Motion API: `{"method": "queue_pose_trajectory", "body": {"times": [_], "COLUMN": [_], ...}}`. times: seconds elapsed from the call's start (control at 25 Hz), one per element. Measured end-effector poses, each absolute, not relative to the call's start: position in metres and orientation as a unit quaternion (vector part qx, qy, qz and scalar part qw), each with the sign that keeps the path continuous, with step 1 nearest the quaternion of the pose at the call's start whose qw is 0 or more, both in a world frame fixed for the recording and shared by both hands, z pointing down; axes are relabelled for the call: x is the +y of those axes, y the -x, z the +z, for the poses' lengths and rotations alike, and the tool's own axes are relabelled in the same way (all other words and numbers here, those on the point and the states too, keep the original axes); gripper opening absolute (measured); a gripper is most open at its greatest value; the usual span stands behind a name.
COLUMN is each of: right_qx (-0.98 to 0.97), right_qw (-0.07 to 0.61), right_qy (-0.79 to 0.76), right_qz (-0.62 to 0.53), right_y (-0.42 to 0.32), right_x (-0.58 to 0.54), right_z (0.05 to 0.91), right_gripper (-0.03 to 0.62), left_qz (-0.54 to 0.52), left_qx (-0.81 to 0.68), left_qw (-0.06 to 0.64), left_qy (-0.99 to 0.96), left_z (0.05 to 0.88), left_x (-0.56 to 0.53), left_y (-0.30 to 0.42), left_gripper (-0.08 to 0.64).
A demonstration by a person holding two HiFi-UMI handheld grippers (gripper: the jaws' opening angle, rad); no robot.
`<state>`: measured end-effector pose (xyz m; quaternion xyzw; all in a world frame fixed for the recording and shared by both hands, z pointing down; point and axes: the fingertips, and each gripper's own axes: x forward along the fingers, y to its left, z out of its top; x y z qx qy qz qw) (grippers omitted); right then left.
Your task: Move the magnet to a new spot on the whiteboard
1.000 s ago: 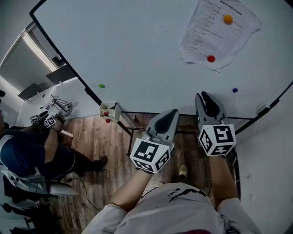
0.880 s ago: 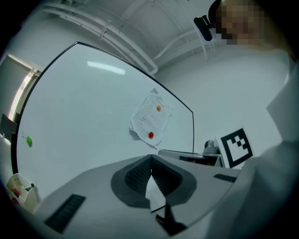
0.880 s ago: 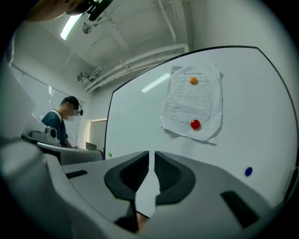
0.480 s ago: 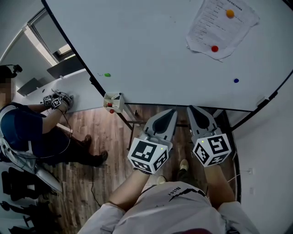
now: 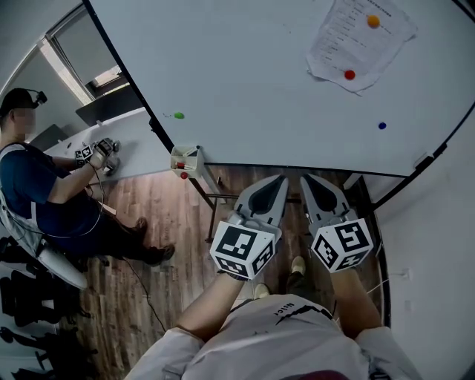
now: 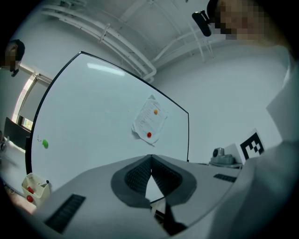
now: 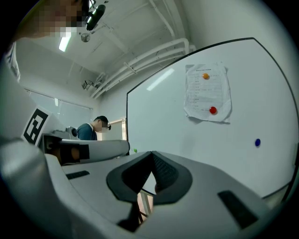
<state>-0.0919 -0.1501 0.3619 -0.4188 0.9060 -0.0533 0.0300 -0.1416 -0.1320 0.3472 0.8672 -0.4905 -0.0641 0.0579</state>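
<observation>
The whiteboard (image 5: 267, 67) carries a small blue magnet (image 5: 382, 126) near its lower right, a green magnet (image 5: 179, 116) at its left edge, and a sheet of paper (image 5: 361, 44) pinned by an orange magnet (image 5: 373, 21) and a red magnet (image 5: 349, 74). Both grippers hang side by side below the board, away from every magnet. My left gripper (image 5: 278, 180) is shut with nothing in it, as the left gripper view (image 6: 150, 156) shows. My right gripper (image 5: 308, 180) is shut and empty too (image 7: 152, 153); the blue magnet (image 7: 257, 143) lies far to its right.
A small marker tray (image 5: 185, 159) hangs at the board's lower left corner. A seated person (image 5: 44, 193) with another gripper is at a desk to the left. The board's stand legs (image 5: 215, 197) rest on the wooden floor under the grippers.
My right gripper has drawn back from the board, come down beside the left one and shut its jaws. The head view has shifted, so the board sits higher in frame.
</observation>
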Motion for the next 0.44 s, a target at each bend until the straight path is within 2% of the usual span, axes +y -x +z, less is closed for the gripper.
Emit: {"method": "queue_pose_trajectory", "body": {"times": [0.44], "right_qx": [0.908], "right_qw": [0.028], "right_qy": [0.417], "right_qz": [-0.035], "right_y": [0.1014], "right_x": [-0.1443], "right_z": [0.3538], "right_gripper": [0.014], "left_qz": [-0.067], "left_qx": [-0.493], "left_qw": [0.049], "left_qy": [-0.866], "left_z": [0.3437], "left_x": [-0.1285], "left_y": [0.1498], "left_gripper": [0.011]}}
